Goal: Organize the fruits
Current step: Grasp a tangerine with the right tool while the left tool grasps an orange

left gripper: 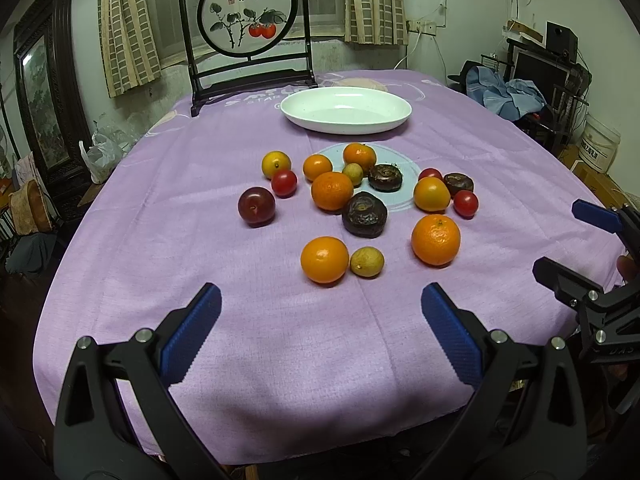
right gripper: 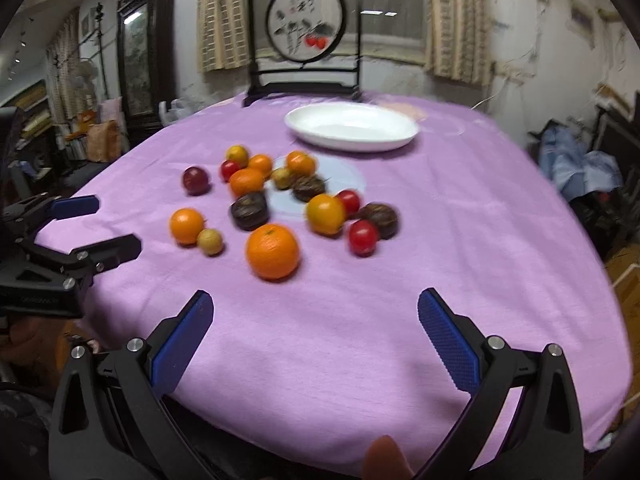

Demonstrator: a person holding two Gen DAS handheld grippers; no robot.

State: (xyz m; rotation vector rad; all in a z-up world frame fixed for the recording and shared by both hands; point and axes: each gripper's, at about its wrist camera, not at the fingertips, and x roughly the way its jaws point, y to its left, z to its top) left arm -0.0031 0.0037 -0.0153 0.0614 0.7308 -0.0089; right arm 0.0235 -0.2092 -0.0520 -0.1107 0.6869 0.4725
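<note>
- Blue-padded fingers of the left gripper (left gripper: 320, 304) stand wide apart over the near edge of the purple tablecloth (left gripper: 280, 340), nothing between them; the right gripper (right gripper: 316, 312) is spread just the same above its own stretch of bare cloth, holding nothing.
- Each gripper shows at the side of the other's view, also with its fingers parted.
- Nearest the left gripper lie an orange (left gripper: 324, 259) and a small yellow-green fruit (left gripper: 367, 262), touching side by side.
- To their right, apart from them, sits the biggest orange (left gripper: 435, 239), which is the fruit closest to the right gripper (right gripper: 272, 251).
- Behind these, a dark wrinkled fruit (left gripper: 364, 214) rests against another orange (left gripper: 332, 191), with a dark red plum (left gripper: 256, 206) off alone to the left.
- On the right side a yellow-orange fruit (left gripper: 431, 194) has a red cherry tomato (left gripper: 465, 203) and a second dark fruit (left gripper: 458, 183) just beside it, and another red tomato (left gripper: 430, 174) behind.
- Farther back sit a red tomato (left gripper: 284, 183) touching a yellow fruit (left gripper: 276, 164), two more oranges (left gripper: 317, 167) (left gripper: 359, 156), a small greenish fruit (left gripper: 353, 173) and a third dark fruit (left gripper: 385, 177), several of them on a pale blue round patch printed on the cloth.
- Beyond all the fruit stands a white oval dish (left gripper: 304, 116), with no fruit in it.
- At the far edge of the table rises a dark wooden screen (left gripper: 248, 24) with a round painted panel.
</note>
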